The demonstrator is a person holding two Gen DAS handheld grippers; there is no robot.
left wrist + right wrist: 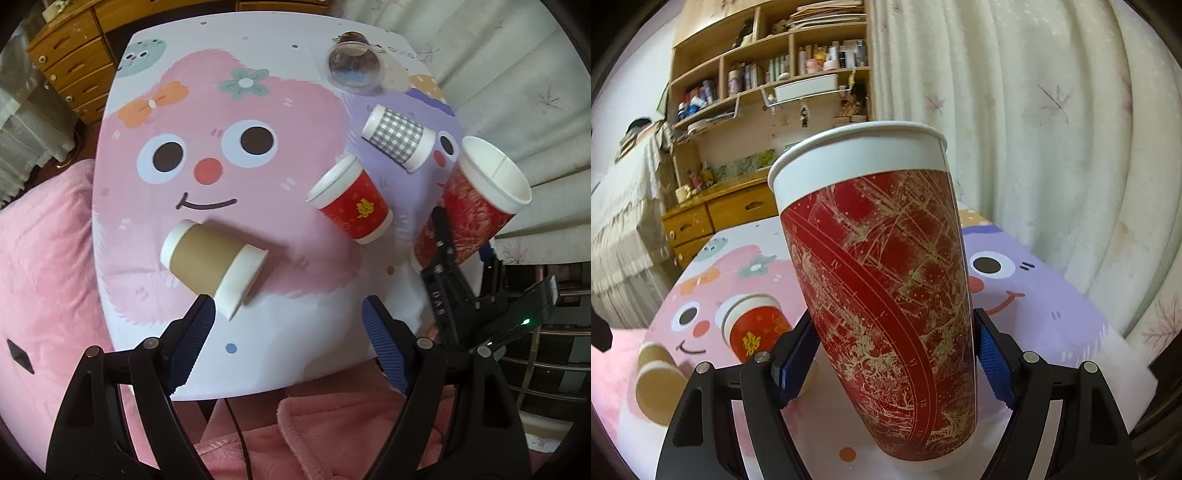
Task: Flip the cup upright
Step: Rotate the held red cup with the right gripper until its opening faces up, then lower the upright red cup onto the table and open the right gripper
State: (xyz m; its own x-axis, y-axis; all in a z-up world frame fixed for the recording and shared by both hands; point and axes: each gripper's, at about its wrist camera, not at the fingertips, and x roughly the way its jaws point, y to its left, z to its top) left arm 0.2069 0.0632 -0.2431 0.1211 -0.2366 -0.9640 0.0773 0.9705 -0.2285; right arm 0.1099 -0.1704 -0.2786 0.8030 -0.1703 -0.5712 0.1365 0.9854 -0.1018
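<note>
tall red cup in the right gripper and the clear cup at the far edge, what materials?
Tall red cup: looks like paper, matte red-and-gold print, white rolled rim, side seam visible inside in the left wrist view. Clear cup: probably thin glossy plastic; see-through with glare on its wall.

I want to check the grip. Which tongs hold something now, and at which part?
The right tongs hold the tall red cup by its lower side wall, mouth up and tilted. The left tongs hold nothing.
</note>
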